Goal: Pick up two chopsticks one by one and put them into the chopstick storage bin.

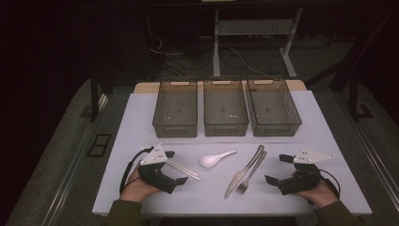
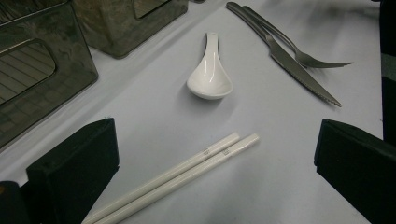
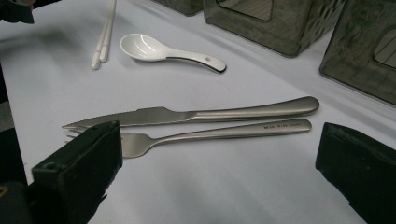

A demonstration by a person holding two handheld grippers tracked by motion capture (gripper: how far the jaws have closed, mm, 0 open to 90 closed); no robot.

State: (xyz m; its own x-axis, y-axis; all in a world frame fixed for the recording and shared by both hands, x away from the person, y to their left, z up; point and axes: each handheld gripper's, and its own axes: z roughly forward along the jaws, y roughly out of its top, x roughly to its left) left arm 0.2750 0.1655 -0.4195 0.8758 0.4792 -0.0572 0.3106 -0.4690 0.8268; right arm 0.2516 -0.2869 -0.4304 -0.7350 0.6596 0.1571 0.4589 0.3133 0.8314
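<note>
Two hand-held tools rest at the lower edge of a pale tabletop [image 1: 141, 113], each with its jaws spread wide and nothing between them. The left tool [image 1: 175, 167], at lower left of the high view, lies beside a pair of white chopsticks [image 1: 182, 170]; in the left gripper view the chopsticks [image 2: 182, 175] run side by side from the bottom of the frame up toward its centre, passing between the two black jaws without touching either. The right tool [image 1: 277, 168], at lower right of the high view, points toward a steel knife [image 1: 244, 172] and fork [image 1: 251, 174] that lie touching along their length just left of it; in the right gripper view the fork [image 3: 210, 133] sits nearest the jaws, its tines partly hidden behind the left-hand jaw, with the knife [image 3: 196, 113] just above it. A white ceramic spoon [image 1: 216, 158] lies in the middle of the high view, between the chopsticks and the steel cutlery, bowl up. Across the upper part of the tabletop stand three smoked, see-through bins [image 1: 226, 110] in a row.
</note>
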